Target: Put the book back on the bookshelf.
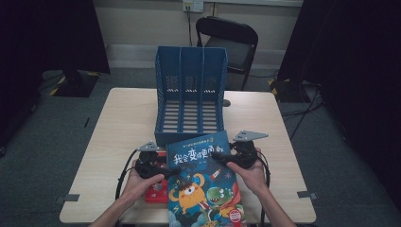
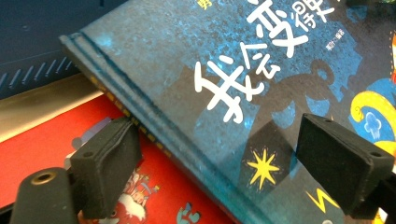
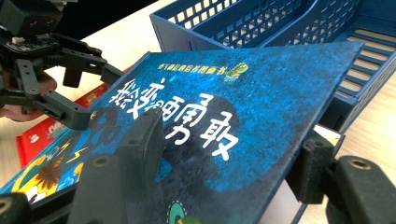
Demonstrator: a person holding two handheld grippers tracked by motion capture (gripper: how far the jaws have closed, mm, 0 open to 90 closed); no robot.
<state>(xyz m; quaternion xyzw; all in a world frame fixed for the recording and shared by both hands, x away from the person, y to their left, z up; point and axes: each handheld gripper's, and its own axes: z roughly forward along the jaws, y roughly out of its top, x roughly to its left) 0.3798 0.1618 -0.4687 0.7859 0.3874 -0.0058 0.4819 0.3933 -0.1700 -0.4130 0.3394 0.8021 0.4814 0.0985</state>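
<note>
High view: blue book (image 1: 204,184) lies cover-up at the near middle of the worktop (image 1: 123,123), its far edge just in front of the blue file rack (image 1: 191,90).
Blue book, cover: white characters at the top, an orange monster and a green dinosaur lower down.
Blue book, far end: in the right gripper view its far corner (image 3: 345,51) sits raised above the rack's front wall.
Left tongs (image 1: 176,169): at the book's left edge, spread wide; in the left gripper view one pad (image 2: 108,163) is over the red book, the other (image 2: 343,163) over the blue cover, the spine edge between them.
Right tongs (image 1: 213,155): at the book's right edge, spread wide; in the right gripper view one pad (image 3: 142,140) rests over the cover, the other (image 3: 314,170) sits beyond the book's edge. Whether they press the book cannot be told.
Red book (image 1: 156,191): flat on the worktop, partly under the blue book's left side.
File rack: three open slots, standing at the worktop's middle.
Chair (image 1: 229,40): black, behind the worktop's far side.
</note>
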